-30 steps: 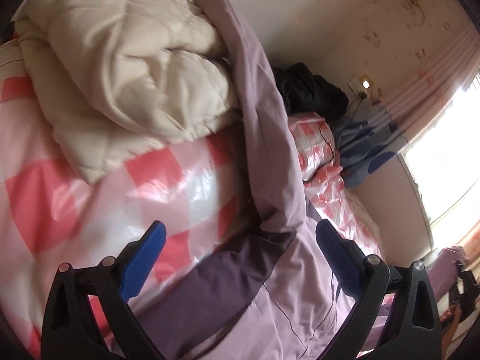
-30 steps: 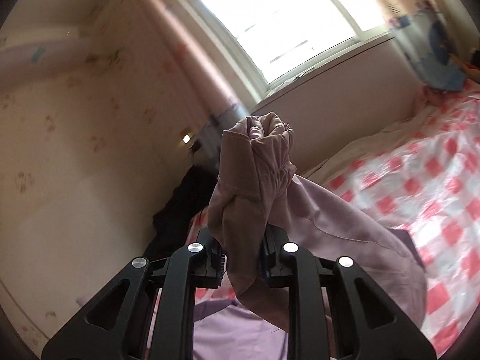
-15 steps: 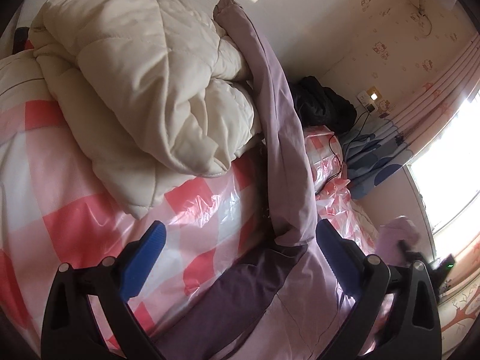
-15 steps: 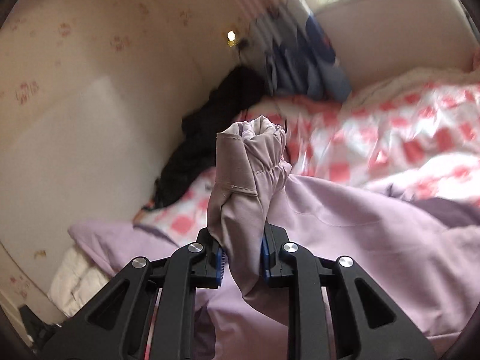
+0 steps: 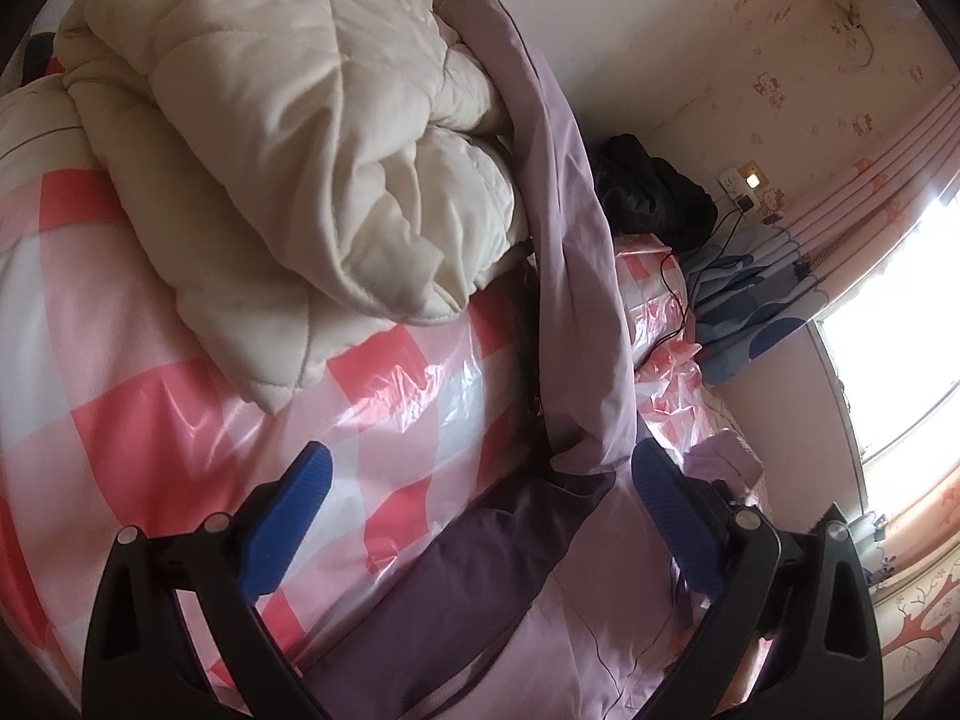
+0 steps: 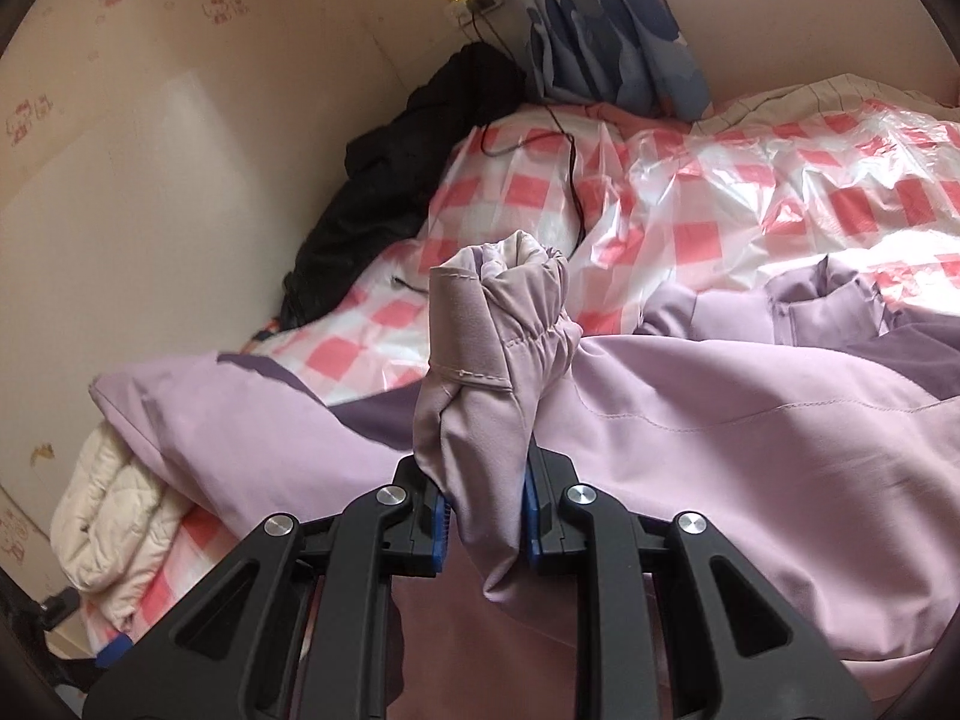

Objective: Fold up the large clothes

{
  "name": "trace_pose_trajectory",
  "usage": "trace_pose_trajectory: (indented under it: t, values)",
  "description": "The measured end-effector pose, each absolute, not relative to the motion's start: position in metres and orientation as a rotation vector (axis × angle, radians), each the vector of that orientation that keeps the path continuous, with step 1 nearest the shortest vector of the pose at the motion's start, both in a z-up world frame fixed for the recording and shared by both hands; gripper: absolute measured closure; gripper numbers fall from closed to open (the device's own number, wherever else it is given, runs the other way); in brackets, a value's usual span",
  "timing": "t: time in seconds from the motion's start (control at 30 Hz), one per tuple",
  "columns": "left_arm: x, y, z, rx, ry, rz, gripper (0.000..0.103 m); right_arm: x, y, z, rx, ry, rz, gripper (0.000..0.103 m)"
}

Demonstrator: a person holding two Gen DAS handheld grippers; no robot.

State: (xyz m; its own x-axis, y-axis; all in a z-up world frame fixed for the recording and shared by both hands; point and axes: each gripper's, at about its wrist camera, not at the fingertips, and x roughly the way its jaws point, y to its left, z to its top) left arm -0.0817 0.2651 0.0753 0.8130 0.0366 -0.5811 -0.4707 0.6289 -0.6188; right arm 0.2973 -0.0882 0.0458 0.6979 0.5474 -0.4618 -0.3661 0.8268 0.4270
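Observation:
A large lilac jacket (image 6: 720, 408) with dark purple panels lies spread on the bed. My right gripper (image 6: 483, 507) is shut on the jacket's sleeve cuff (image 6: 498, 324), which stands bunched above the jaws. In the left wrist view the jacket's other sleeve (image 5: 570, 240) stretches away up onto a cream quilt (image 5: 288, 138). My left gripper (image 5: 480, 480) is open and empty, its blue pads either side of that sleeve's shoulder end, just above the dark purple panel (image 5: 480, 588).
The bed has a pink and white checked plastic cover (image 6: 690, 192). A black garment (image 6: 408, 144) lies against the wall, with a black cable (image 6: 570, 168) and a blue patterned cloth (image 6: 612, 24) beside it. The window (image 5: 900, 324) is at the right.
My right gripper has swung down from facing the window towards the bed, still holding the cuff. My left gripper has shifted a little, so more of the quilt shows.

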Motion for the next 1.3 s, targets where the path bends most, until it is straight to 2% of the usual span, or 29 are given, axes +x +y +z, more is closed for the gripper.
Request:
trace_pose_trajectory:
  t: [0.13,0.23,0.33,0.37,0.4,0.5,0.67,0.77,0.87,1.0,1.07,1.13,1.23,1.3]
  values:
    - [-0.080,0.262,0.074,-0.847,0.568,0.307,0.007,0.303,-0.079,0.023,0.306,0.661,0.522,0.084]
    - [-0.078,0.261,0.073,-0.850,0.576,0.307,0.007,0.312,-0.071,-0.003,0.307,0.753,0.536,0.079]
    - [-0.075,0.260,0.071,-0.850,0.585,0.311,0.007,0.321,-0.066,-0.025,0.309,0.865,0.552,0.064]
    - [-0.074,0.259,0.071,-0.849,0.588,0.310,0.007,0.320,-0.066,-0.027,0.315,0.893,0.579,0.046]
    - [-0.074,0.258,0.070,-0.848,0.590,0.309,0.007,0.318,-0.067,-0.025,0.325,0.906,0.611,0.033]
    - [-0.072,0.255,0.070,-0.841,0.597,0.306,0.007,0.300,-0.080,-0.003,0.305,0.886,0.676,0.020]
    - [-0.069,0.250,0.070,-0.829,0.605,0.299,0.007,0.254,-0.170,0.052,0.341,0.642,0.562,0.019]
    - [-0.067,0.244,0.072,-0.807,0.603,0.292,0.007,0.239,-0.254,0.057,0.431,0.554,0.328,0.016]
    - [-0.060,0.232,0.072,-0.769,0.617,0.276,0.007,0.241,-0.328,0.028,0.543,0.597,0.169,0.015]
    - [-0.045,0.209,0.068,-0.727,0.657,0.242,0.007,0.274,-0.356,-0.052,0.542,0.857,0.117,0.015]
    - [-0.036,0.199,0.065,-0.711,0.681,0.204,0.007,0.273,-0.348,-0.048,0.482,0.859,0.115,0.015]
    - [-0.031,0.194,0.065,-0.671,0.697,0.195,0.007,0.255,-0.352,-0.025,0.549,0.846,0.244,0.016]
    - [-0.031,0.192,0.070,-0.601,0.710,0.149,0.007,0.186,-0.367,0.015,0.482,0.831,0.343,0.016]
    - [-0.037,0.195,0.074,-0.572,0.728,0.107,0.007,0.125,-0.379,0.022,0.431,0.877,0.369,0.007]
